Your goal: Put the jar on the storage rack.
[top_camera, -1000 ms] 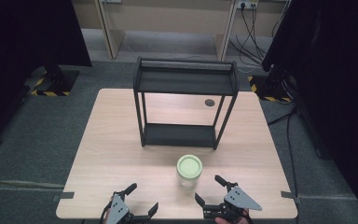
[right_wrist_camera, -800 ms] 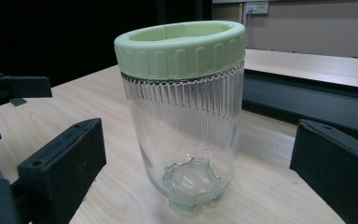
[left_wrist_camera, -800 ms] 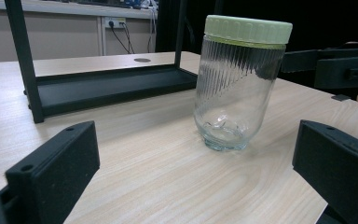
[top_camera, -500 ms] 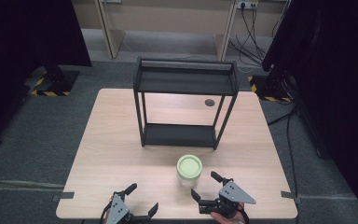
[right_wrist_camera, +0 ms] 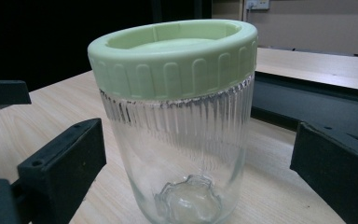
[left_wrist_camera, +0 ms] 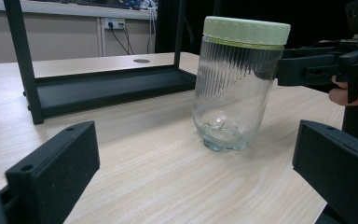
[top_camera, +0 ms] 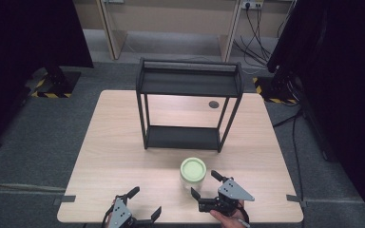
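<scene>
the jar (right_wrist_camera: 179, 121) stands upright on the table (top_camera: 123, 147) between the right gripper (top_camera: 205, 185)'s spread jaws, ahead and right of the left gripper (top_camera: 145, 205)'s jaws, the rack (top_camera: 190, 104) beyond it.

We take the jar (top_camera: 193, 172) as our landmark. Beyond it stands the black two-shelf rack (top_camera: 190, 109), blocking any straight path toward the far side of the table (top_camera: 114, 142). Left of the jar we see bare tabletop, open for a pass. Just right of the jar, the right gripper (top_camera: 208, 187) spreads its jaws wide, the jar close between them but untouched on either side. The left gripper (top_camera: 145, 204), jaws also apart, sits well left of the jar near the table's near edge.
</scene>
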The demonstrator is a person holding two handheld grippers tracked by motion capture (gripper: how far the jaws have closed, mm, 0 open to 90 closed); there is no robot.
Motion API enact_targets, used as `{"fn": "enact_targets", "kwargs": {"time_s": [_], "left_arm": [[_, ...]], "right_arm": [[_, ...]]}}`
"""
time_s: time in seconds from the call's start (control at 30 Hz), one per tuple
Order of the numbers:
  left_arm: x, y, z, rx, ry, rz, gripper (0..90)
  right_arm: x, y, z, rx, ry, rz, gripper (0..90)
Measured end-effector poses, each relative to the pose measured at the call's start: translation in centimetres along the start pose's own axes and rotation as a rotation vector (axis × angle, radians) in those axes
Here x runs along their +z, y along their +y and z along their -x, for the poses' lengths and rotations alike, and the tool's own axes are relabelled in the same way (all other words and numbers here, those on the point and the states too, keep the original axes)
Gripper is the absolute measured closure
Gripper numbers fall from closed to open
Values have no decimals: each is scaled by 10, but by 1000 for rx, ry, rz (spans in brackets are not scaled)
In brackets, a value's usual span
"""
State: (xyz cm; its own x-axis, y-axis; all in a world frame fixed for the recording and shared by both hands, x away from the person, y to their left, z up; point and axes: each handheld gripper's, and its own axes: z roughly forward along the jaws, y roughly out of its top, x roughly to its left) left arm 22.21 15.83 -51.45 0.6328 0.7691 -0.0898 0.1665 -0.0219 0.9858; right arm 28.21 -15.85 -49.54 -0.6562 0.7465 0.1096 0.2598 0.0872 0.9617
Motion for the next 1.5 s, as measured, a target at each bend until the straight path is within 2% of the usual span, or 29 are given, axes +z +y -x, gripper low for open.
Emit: {"fn": "enact_targets", "kwargs": {"time_s": [0.43, 0.93, 1.3, 1.5], "left_arm": [[-1, 0, 0, 1, -1, 1, 0], [-1, 0, 0, -1, -2, 2, 0], [-1, 0, 0, -1, -4, 1, 0], [-1, 0, 0, -2, -3, 2, 0]], "right_arm": [[17, 7, -5, -16, 22, -3, 35], [36, 7, -6, -5, 30, -14, 35], [42, 9, -6, 9, 33, -16, 73], [43, 9, -7, -3, 20, -17, 97]]}}
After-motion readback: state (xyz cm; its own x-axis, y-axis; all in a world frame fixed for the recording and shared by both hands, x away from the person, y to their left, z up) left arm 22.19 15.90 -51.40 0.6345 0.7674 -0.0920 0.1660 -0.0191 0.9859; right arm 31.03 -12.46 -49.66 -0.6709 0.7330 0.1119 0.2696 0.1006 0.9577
